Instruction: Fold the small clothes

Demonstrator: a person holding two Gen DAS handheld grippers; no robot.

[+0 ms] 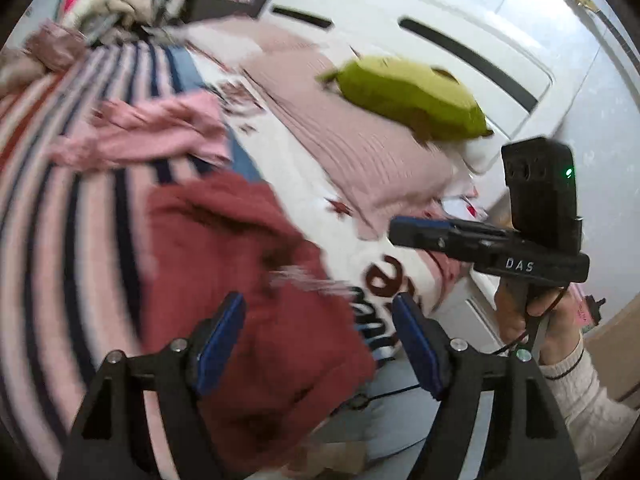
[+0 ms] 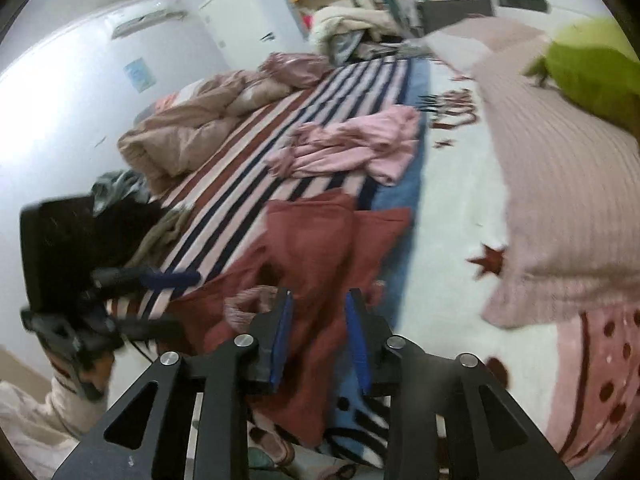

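Both grippers' fingers spread, empty: left gripper (image 1: 320,344), right gripper (image 2: 318,344) over red garment (image 2: 320,240); pink garment (image 2: 352,144) beyond.

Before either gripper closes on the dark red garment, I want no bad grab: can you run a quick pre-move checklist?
1. Left gripper open: ok.
2. Right gripper open: ok, narrower gap.
3. Both empty: ok.
4. Dark red garment ahead of both grippers: ok.
5. Garment lying flat: not ok, rumpled, folds overlapping.
6. Pink garment apart from the red one: ok, striped blanket shows between.
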